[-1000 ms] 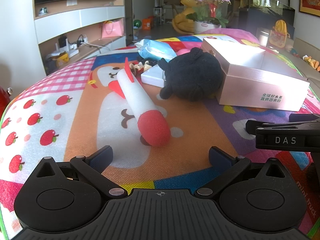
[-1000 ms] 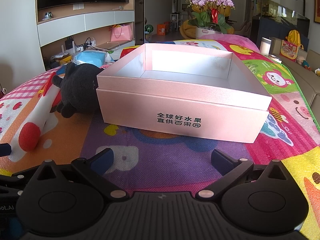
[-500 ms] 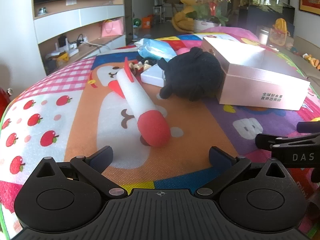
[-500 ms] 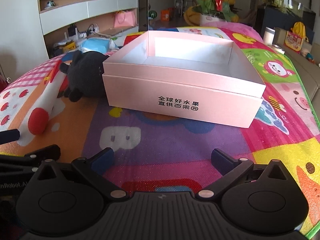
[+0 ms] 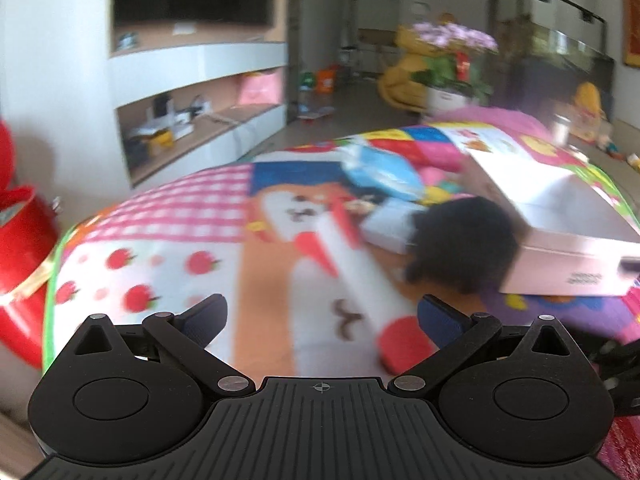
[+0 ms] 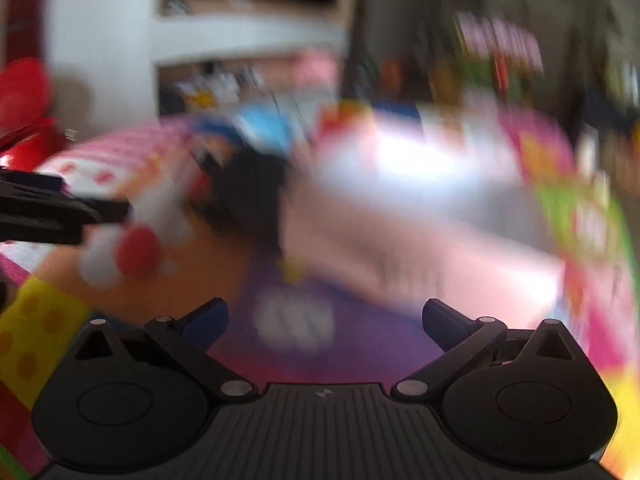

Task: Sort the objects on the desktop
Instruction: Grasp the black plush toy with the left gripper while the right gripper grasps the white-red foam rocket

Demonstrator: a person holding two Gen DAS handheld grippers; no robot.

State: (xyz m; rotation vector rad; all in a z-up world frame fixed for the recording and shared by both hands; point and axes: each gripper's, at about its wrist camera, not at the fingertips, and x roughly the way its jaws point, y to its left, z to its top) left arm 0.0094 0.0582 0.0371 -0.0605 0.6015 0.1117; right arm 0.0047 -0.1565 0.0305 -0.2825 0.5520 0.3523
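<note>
Both views are motion-blurred. A white foam rocket with a red nose (image 5: 360, 280) lies on the colourful mat (image 5: 168, 256), just ahead and right of my open, empty left gripper (image 5: 322, 316). A black plush toy (image 5: 464, 248) leans against the open pink box (image 5: 560, 236) at the right. A blue packet (image 5: 384, 172) and a white flat box (image 5: 390, 222) lie behind them. My right gripper (image 6: 324, 318) is open and empty; the pink box (image 6: 400, 232), plush (image 6: 248, 192) and rocket (image 6: 132, 240) lie smeared ahead of it.
A red bucket (image 5: 20, 252) stands off the mat's left edge. White wall shelves (image 5: 200, 80) are at the far left, a flower pot (image 5: 452, 68) beyond the mat. The left gripper's body (image 6: 52, 212) juts in at the right wrist view's left.
Both grippers have pulled back and swung left, blurring the views. The box and toys now sit farther right in the left view. Both stay open and empty.
</note>
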